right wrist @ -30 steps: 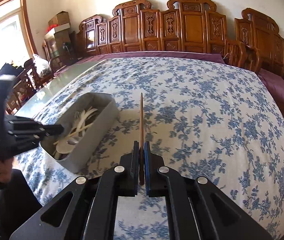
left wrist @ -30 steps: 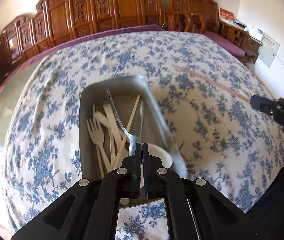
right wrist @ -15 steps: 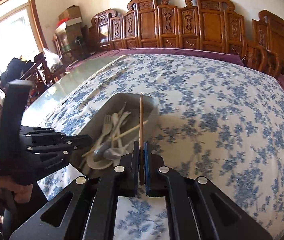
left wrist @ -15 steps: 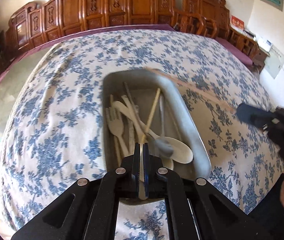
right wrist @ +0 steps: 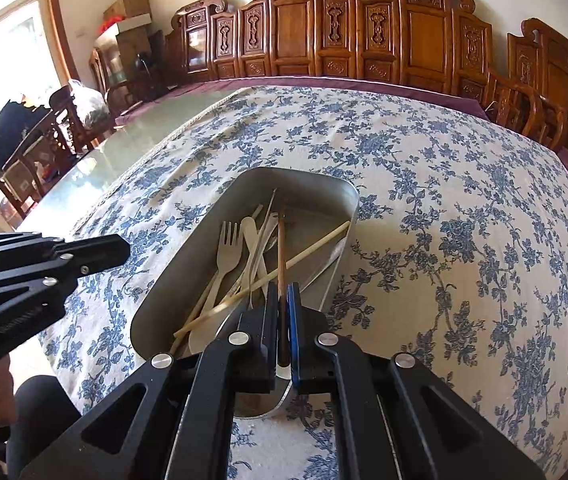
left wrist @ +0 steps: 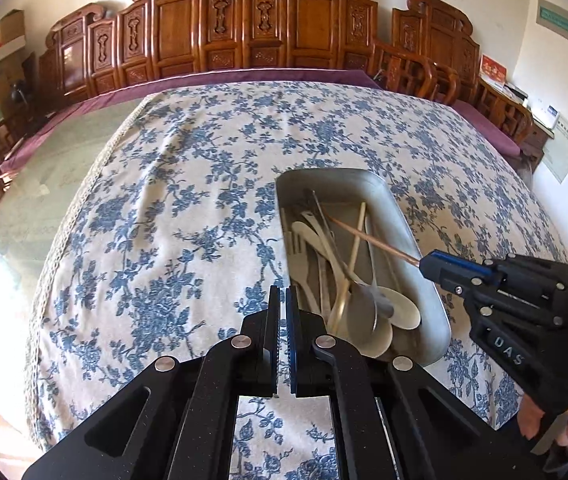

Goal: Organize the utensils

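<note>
The right gripper [right wrist: 283,300], jaws pinching a brown chopstick [right wrist: 281,248], has swung from bare table to over the metal tray [right wrist: 316,184] at frame centre, tip inside its walls, so release looks near, while the left gripper [left wrist: 282,300], jaws nearly together and empty, has pulled off to open cloth at left.
</note>
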`<control>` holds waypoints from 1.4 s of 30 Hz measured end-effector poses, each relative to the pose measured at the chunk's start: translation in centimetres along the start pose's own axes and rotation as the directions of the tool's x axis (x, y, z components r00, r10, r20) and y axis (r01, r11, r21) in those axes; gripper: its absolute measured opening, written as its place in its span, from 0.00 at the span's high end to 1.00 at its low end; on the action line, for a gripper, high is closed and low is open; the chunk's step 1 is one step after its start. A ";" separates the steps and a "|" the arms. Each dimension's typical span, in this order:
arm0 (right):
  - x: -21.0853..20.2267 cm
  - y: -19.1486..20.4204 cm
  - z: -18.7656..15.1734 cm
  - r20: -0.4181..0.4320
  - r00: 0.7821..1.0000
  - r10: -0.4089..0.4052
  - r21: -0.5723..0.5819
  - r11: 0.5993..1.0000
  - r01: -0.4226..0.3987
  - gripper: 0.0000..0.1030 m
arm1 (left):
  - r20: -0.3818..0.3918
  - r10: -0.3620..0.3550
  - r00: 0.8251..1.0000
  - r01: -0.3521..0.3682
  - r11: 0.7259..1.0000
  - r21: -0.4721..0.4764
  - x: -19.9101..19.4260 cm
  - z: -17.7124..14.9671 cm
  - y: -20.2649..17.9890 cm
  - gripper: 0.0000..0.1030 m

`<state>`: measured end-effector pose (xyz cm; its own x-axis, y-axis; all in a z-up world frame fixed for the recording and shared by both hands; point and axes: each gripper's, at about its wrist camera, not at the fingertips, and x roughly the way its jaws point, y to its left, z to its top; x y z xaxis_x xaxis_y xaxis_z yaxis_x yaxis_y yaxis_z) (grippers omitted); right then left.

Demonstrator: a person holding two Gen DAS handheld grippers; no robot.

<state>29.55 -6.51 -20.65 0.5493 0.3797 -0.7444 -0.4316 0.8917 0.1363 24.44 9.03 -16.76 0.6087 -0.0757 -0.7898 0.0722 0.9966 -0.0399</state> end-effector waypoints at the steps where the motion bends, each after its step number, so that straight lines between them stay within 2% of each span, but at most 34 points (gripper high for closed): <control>1: 0.1 0.0 0.0 0.000 1.000 0.001 0.003 1.000 -0.001 0.94 | 0.001 0.001 1.000 -0.001 1.000 -0.001 -0.1 0.0 0.1 0.99; 11: 0.9 0.6 -0.8 -0.039 0.996 0.082 0.025 0.996 -0.081 0.92 | 0.020 0.005 1.000 -0.004 1.000 -0.011 -1.3 0.0 0.3 0.97; 12: 0.8 0.8 -0.9 -0.040 0.996 0.081 0.020 0.997 -0.081 0.90 | 0.021 0.006 1.000 -0.006 1.000 -0.010 -1.4 0.0 0.3 0.97; 13: 0.5 0.9 -0.9 -0.036 0.995 0.088 0.013 0.996 -0.087 0.85 | 0.022 0.008 1.000 -0.007 1.000 -0.010 -1.6 -0.1 0.2 0.93; 14: 0.1 1.0 -1.0 -0.024 0.995 0.097 0.008 0.995 -0.097 0.73 | 0.024 0.010 1.000 -0.010 1.000 -0.010 -1.8 -0.1 0.2 0.91; 15: -0.3 1.0 -1.1 -0.015 0.995 0.100 0.007 0.995 -0.100 0.68 | 0.028 0.013 1.000 -0.013 1.000 -0.010 -2.0 -0.1 0.1 0.87; 18: -2.1 0.8 -1.2 0.017 0.994 0.108 0.003 0.994 -0.108 0.68 | 0.035 0.019 0.999 -0.019 1.000 -0.012 -2.6 -0.2 -0.1 0.79; 20: -3.6 0.4 -1.1 0.045 0.994 0.102 0.006 0.995 -0.102 0.68 | 0.046 0.025 0.999 -0.024 1.000 -0.017 -3.4 -0.3 -0.4 0.66; 21: -4.8 0.1 -1.1 0.066 0.993 0.094 0.006 0.996 -0.094 0.67 | 0.054 0.024 0.998 -0.023 1.000 -0.019 -3.8 -0.3 -0.6 0.64; 26: -10.5 -1.6 -1.8 0.158 0.987 0.021 0.024 0.999 -0.025 0.60 | 0.098 0.023 0.995 -0.021 1.000 -0.022 -6.3 -0.3 -1.9 0.33; 32: -16.4 -4.1 -2.5 0.244 0.967 -0.074 0.073 0.996 0.057 0.39 | 0.168 0.011 0.986 -0.009 1.000 -0.014 -10.0 -0.4 -4.5 0.12; 34: -18.5 -4.8 -2.9 0.275 0.955 -0.111 0.088 0.992 0.090 0.32 | 0.195 0.012 0.981 -0.013 1.000 0.000 -11.3 -0.5 -5.5 0.08; 39: -22.4 -5.9 -3.7 0.327 0.930 -0.168 0.118 0.984 0.136 0.11 | 0.238 0.004 0.971 -0.008 1.000 0.018 -14.3 -0.5 -8.0 0.08; 42: -24.4 -6.1 -4.1 0.357 0.914 -0.192 0.129 0.979 0.155 0.04 | 0.263 -0.002 0.965 -0.003 1.000 0.021 -15.7 -0.7 -8.9 0.08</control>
<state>15.87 -22.26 -6.02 0.8405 0.2637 -0.4733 -0.2449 0.9641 0.1023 13.71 1.32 -4.39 0.7951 -0.0840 -0.6007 0.0869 0.9959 -0.0242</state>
